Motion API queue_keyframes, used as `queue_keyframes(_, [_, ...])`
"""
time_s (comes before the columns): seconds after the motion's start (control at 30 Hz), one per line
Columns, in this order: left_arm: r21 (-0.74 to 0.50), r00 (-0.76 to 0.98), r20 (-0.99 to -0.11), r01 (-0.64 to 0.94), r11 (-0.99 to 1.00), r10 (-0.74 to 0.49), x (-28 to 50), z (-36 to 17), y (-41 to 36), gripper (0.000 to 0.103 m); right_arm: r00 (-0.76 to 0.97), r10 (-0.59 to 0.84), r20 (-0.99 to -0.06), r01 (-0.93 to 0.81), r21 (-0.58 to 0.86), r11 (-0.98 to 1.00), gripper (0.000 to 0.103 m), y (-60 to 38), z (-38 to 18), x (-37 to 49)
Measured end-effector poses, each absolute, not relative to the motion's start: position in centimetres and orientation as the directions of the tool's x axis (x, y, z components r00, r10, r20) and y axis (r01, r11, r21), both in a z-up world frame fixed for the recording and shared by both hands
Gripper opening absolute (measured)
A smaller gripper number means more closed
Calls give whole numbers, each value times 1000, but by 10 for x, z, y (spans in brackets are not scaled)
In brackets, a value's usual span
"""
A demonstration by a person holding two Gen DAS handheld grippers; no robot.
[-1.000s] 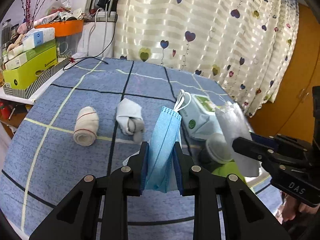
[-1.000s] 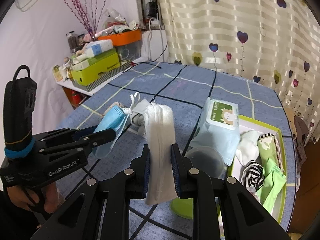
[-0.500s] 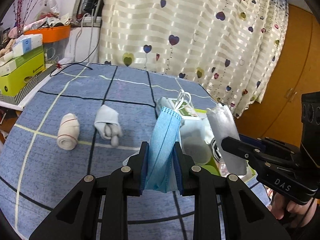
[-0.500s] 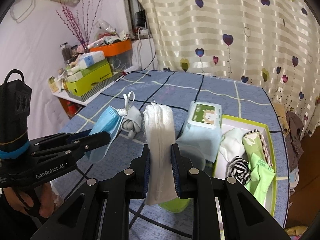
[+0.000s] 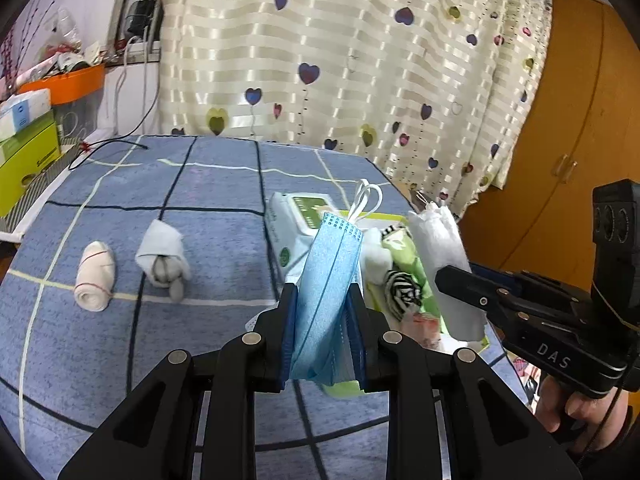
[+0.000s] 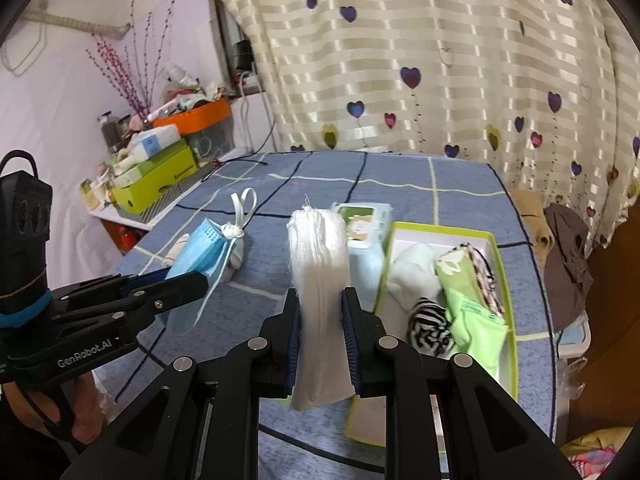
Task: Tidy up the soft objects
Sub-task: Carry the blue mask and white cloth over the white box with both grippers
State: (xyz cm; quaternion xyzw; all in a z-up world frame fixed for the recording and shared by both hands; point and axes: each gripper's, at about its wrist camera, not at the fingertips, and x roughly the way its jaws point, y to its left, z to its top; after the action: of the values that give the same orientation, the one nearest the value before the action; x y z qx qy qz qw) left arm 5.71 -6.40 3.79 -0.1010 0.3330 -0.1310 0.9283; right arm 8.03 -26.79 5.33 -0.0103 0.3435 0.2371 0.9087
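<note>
Here, the left gripper (image 5: 323, 322) clamped a folded blue face mask (image 5: 326, 280) and the right gripper (image 6: 322, 330) pinched white folded gauze (image 6: 320, 272), apparently bound for the green-rimmed box (image 6: 505, 280) at three o'clock.

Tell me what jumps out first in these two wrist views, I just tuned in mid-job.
Front and centre, the left gripper has its jaws shut on a folded blue face mask, and the right gripper clamps a folded white gauze-like cloth. Both are held above the blue checked tablecloth, beside the green-rimmed white box that already holds socks and green packets.
</note>
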Motion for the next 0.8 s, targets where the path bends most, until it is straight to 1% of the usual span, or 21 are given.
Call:
queue_keyframes(0.43, [-269,729,-584,241,933,-357,62,47,-98,25,704,352,-617,-320,167,933,19,-330,52,77])
queue_keyframes(0.8, [-275,700,-591,292,916,-400,69,46,-126,25,711,310,-631,-253,182,950,19,-361,41,79])
